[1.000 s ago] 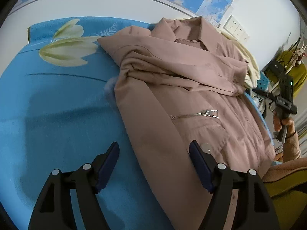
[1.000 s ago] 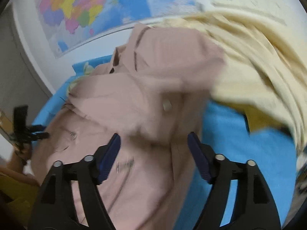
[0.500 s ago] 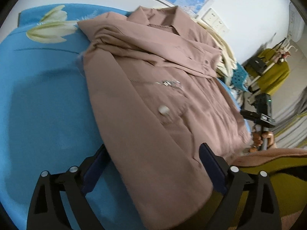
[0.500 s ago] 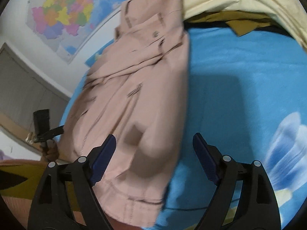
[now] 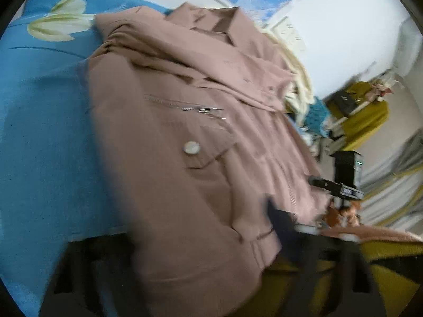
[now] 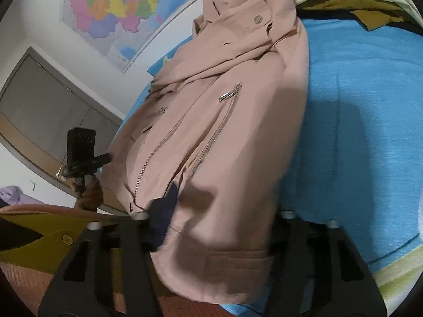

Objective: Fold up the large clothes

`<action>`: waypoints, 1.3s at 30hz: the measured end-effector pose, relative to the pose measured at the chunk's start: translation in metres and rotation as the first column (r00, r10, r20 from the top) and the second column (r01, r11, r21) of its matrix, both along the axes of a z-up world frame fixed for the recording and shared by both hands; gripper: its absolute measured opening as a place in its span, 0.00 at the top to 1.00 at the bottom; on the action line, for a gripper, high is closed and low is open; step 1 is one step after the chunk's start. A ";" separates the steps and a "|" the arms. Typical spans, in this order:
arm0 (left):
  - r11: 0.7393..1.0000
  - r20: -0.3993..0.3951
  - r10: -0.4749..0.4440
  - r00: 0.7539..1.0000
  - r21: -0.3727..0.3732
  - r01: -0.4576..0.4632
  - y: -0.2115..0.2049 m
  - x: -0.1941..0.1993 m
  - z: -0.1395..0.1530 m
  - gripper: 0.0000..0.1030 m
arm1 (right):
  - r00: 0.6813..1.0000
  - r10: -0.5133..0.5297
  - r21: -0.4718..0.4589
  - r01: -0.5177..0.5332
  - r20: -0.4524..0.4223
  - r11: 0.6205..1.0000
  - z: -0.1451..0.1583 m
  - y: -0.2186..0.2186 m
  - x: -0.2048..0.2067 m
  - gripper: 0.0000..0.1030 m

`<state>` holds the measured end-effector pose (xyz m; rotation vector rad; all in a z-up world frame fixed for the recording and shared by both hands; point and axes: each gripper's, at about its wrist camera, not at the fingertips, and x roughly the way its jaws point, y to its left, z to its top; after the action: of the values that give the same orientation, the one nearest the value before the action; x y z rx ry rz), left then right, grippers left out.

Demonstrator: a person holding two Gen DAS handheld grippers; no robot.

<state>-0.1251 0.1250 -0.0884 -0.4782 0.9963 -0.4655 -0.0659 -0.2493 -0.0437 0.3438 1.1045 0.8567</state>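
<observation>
The pink jacket (image 5: pixel 185 163) lies on the blue bedsheet (image 5: pixel 45 137), filling frame centre. Since the earlier frames both grippers have advanced onto its hem. Left gripper (image 5: pixel 201 253) and right gripper (image 6: pixel 219 224) are closing, hem fabric between their jaws.

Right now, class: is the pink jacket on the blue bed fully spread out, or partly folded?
Partly folded. The pink jacket lies front up with both sleeves crossed over its chest below the collar; its lower half lies flat, unfolded.
</observation>
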 end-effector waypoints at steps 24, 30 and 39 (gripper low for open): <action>0.996 0.030 0.084 0.996 -0.045 -0.083 0.037 -0.053 0.022 0.97 | 0.996 0.086 0.177 -0.085 0.001 0.981 0.036 -0.011 -0.049 0.87; 0.997 0.002 0.044 0.999 -0.056 -0.044 0.035 -0.056 0.011 0.73 | 0.987 0.136 0.141 -0.123 -0.088 0.982 0.012 -0.003 -0.061 0.59; 0.997 0.028 0.065 0.997 -0.033 -0.064 0.036 -0.057 0.018 0.97 | 0.991 0.128 0.230 -0.118 -0.027 0.966 0.029 -0.007 -0.066 0.92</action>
<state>-0.1819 0.1608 -0.0702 -0.5295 0.9438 -0.4301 -0.1316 -0.2563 -0.0147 0.4898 1.0767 1.0953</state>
